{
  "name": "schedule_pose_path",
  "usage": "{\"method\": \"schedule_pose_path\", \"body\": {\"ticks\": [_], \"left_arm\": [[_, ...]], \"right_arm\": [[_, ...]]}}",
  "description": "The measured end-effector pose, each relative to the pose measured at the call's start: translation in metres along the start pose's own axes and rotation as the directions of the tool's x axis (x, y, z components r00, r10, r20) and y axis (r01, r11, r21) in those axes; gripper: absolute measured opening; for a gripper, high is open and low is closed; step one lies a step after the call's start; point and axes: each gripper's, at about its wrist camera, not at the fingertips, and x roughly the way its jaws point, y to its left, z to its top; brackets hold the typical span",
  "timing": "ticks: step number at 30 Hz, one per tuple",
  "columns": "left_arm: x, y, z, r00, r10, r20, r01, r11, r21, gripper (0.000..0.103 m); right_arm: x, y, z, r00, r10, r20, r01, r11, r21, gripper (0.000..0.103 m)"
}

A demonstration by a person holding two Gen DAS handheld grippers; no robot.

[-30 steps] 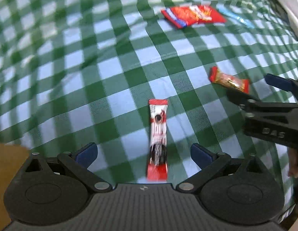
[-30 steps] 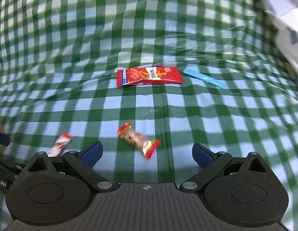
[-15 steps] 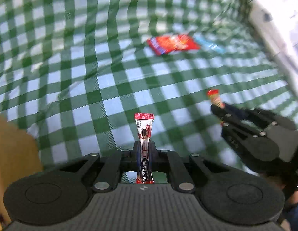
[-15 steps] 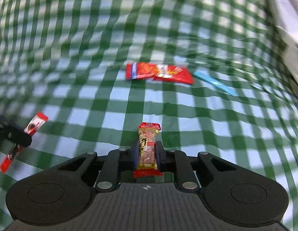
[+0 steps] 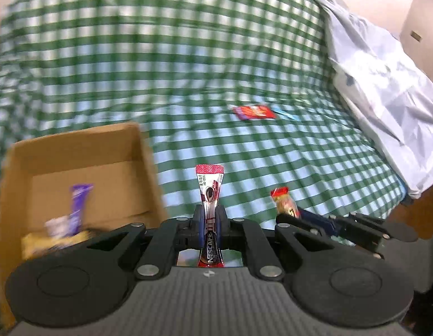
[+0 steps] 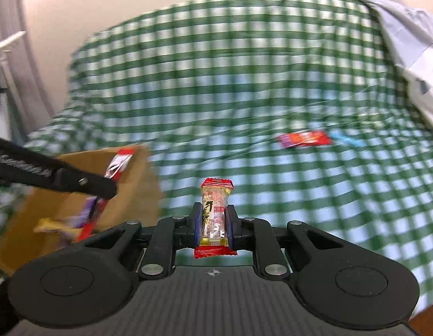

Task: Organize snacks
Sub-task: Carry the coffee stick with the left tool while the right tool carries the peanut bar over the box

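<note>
Cardboard was where both of my loads were headed: the box (image 5: 76, 173) sat open-topped at the near left of the checked cloth (image 5: 188, 70), so anything carried over its rim could simply be let go. My left tool (image 5: 210, 224) was shut tight on a coffee stick (image 5: 209, 193), pinched low on its length so that the red-topped end stood up clear of the jaws. It hung just right of the box wall, not yet over the opening. My right tool (image 6: 213, 224) was closed on a candy (image 6: 215, 212), gripped across its middle, with both crimped red ends sticking out above and below the pads. That middle hold seemed sensible to me, since a short wrapped sweet held by a crimp might slip. It was further right than the left one, near it but apart.

Counting: two tools, each with one snack. Inside the box I made out a purple packet (image 5: 78, 204) and something yellow (image 5: 54, 240) beneath it (blur kept me from a firmer tally). Still on the cloth lay two things well beyond us: one red packet (image 5: 254, 112) and one blue stick (image 5: 286, 113) just beside it. A white bag (image 5: 384, 89) was heaped along the right edge. I judged two drops, then one more trip.
</note>
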Motion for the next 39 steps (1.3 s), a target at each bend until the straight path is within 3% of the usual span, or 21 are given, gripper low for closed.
{"method": "schedule_pose_path", "body": {"ticks": [9, 15, 28, 39], "left_arm": [[-0.087, 0.086, -0.075, 0.993, 0.119, -0.012, -0.12, 0.982, -0.145, 0.008], [-0.118, 0.114, -0.102, 0.988, 0.156, 0.004, -0.152, 0.97, -0.188, 0.008], [-0.134, 0.119, -0.11, 0.989, 0.141, 0.04, -0.13, 0.967, -0.218, 0.008], [-0.127, 0.134, -0.086, 0.981, 0.194, 0.027, -0.183, 0.957, -0.225, 0.008]], "right_arm": [[-0.054, 0.102, -0.018, 0.98, 0.174, -0.095, -0.185, 0.975, -0.123, 0.018], [-0.074, 0.138, -0.025, 0.98, 0.175, -0.099, -0.191, 0.962, -0.196, 0.018], [-0.087, 0.151, -0.028, 0.984, 0.149, -0.095, -0.169, 0.952, -0.256, 0.018], [-0.08, 0.141, -0.025, 0.985, 0.143, -0.095, -0.162, 0.956, -0.246, 0.018]]}}
